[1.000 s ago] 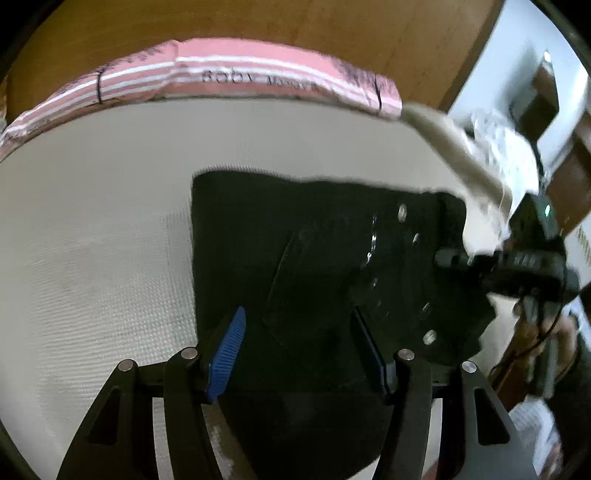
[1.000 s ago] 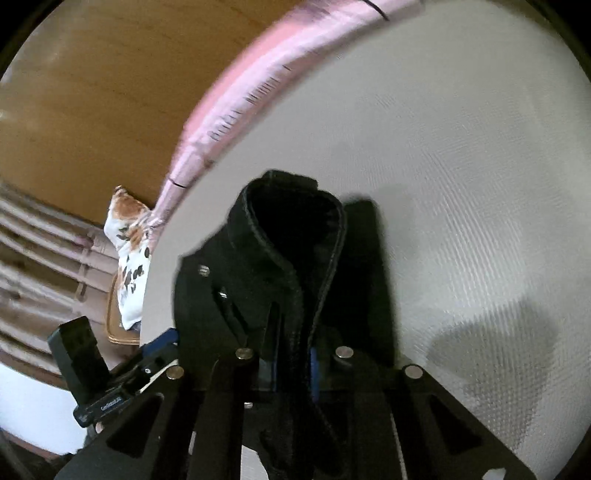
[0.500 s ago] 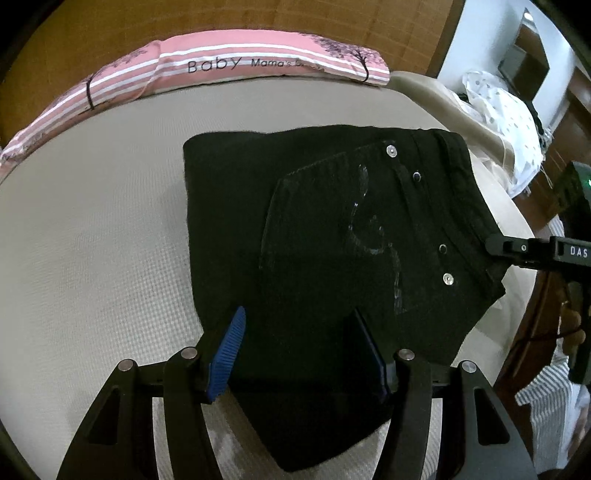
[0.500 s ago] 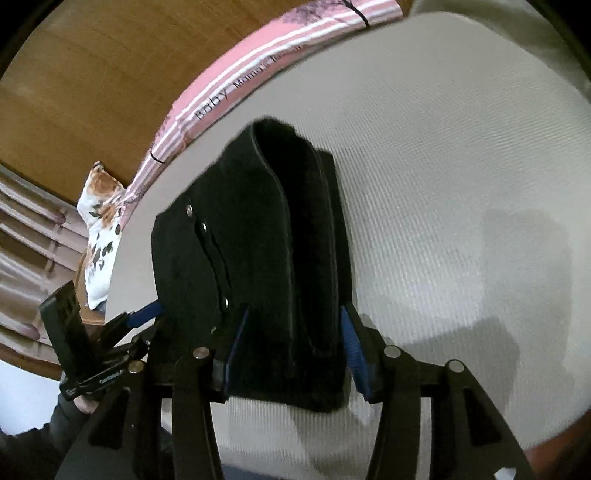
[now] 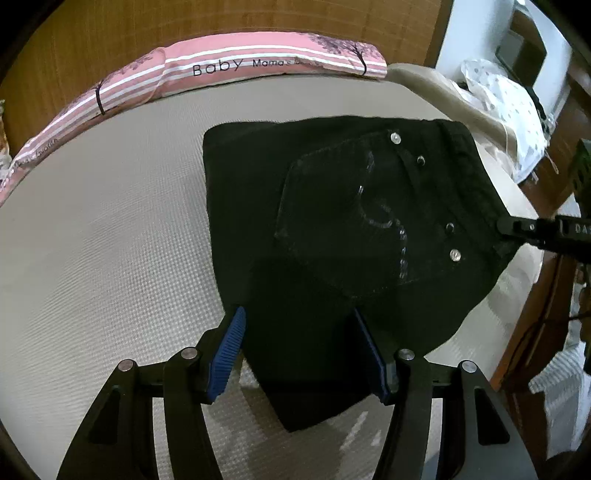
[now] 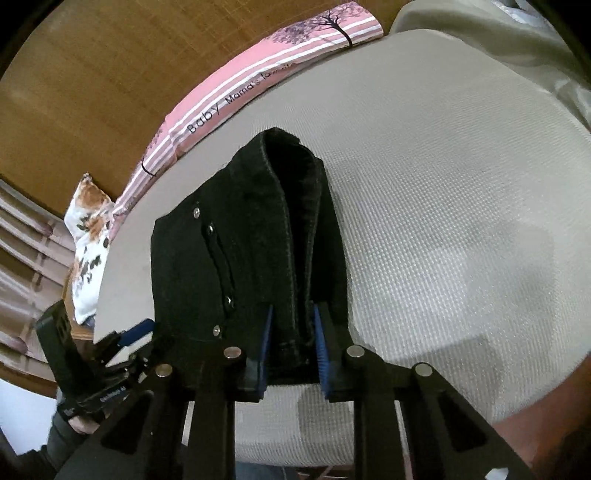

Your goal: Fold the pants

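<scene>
Black folded pants [image 5: 351, 221] lie flat on the pale mattress [image 5: 110, 258], back pocket and rivets facing up. My left gripper [image 5: 299, 354] stands open over the pants' near corner, the fabric passing between its blue pads without bunching. In the right wrist view the pants [image 6: 207, 258] show their thick waistband fold edge-on. My right gripper [image 6: 293, 349] is closing on that fold, and the fabric fills the gap between its pads. From the left wrist view, the right gripper [image 5: 509, 225] sits at the waistband's right edge. The left gripper [image 6: 125, 336] shows at the pants' lower left.
A pink striped pillow [image 5: 236, 66] lies along the wooden headboard [image 5: 258, 18]. A beige blanket [image 5: 443, 92] and a white spotted cloth [image 5: 509, 107] pile up at the bed's far right. A floral cushion [image 6: 88, 236] sits off the left edge. The mattress edge runs close behind both grippers.
The right gripper held the waistband fold raised, spread its jaws half a second ago, and has narrowed on the fold again. The pants now lie flatter. The left gripper's jaws kept their width.
</scene>
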Tool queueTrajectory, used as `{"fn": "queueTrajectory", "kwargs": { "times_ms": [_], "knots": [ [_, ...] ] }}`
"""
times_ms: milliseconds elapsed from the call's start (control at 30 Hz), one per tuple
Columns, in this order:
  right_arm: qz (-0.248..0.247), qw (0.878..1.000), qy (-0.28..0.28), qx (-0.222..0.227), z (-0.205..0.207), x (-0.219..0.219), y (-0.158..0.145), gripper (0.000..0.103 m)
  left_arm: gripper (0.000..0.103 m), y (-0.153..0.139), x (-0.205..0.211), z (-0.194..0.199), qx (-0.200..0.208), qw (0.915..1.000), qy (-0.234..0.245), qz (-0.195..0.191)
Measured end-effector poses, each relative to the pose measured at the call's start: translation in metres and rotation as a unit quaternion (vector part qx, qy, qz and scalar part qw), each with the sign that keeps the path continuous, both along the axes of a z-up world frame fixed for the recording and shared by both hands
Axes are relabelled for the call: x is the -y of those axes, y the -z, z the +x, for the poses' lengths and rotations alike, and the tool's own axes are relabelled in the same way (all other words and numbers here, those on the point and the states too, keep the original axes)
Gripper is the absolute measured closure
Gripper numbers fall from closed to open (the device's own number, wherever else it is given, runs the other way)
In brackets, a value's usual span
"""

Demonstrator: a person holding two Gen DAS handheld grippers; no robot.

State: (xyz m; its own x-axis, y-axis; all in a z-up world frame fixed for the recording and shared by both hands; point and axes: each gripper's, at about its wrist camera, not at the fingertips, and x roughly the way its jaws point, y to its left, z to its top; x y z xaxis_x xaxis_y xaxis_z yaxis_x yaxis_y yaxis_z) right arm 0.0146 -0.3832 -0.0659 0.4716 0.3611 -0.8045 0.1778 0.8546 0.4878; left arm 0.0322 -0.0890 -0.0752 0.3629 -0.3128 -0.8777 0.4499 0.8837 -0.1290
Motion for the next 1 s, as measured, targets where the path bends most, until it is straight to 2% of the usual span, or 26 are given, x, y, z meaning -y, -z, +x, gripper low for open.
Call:
{"fn": "queueTrajectory", "kwargs": {
  "times_ms": [67, 333, 500, 667, 800, 1000],
  "knots": [
    [0.001, 1.0, 0.006, -0.006, -0.001, 0.002, 0.005, 0.085, 0.043, 0.004, 0.0, -0.002, 0.002, 0.9999, 0.005, 0.009],
    [0.007, 1.0, 0.018, -0.018, -0.002, 0.006, 0.019, 0.082, 0.042, 0.01, -0.003, -0.005, 0.008, 1.0, -0.001, 0.0],
    [0.013, 0.999, 0.028, -0.024, -0.003, 0.006, 0.017, 0.07, 0.042, 0.008, -0.014, -0.003, -0.011, 0.9993, -0.018, -0.031],
    [0.005, 0.999, 0.033, -0.02, -0.008, 0.008, 0.004, 0.069, 0.042, 0.008, -0.028, -0.007, -0.027, 0.9976, -0.028, -0.056],
    [-0.036, 0.998, 0.046, 0.02, -0.006, 0.009, -0.023, 0.069, 0.042, 0.002, -0.034, -0.009, -0.018, 0.9973, -0.033, -0.062],
    [-0.074, 0.996, 0.011, 0.058, 0.032, -0.014, -0.054, 0.069, 0.042, -0.011, -0.032, -0.001, -0.005, 0.9964, -0.042, -0.074]
  ]
}}
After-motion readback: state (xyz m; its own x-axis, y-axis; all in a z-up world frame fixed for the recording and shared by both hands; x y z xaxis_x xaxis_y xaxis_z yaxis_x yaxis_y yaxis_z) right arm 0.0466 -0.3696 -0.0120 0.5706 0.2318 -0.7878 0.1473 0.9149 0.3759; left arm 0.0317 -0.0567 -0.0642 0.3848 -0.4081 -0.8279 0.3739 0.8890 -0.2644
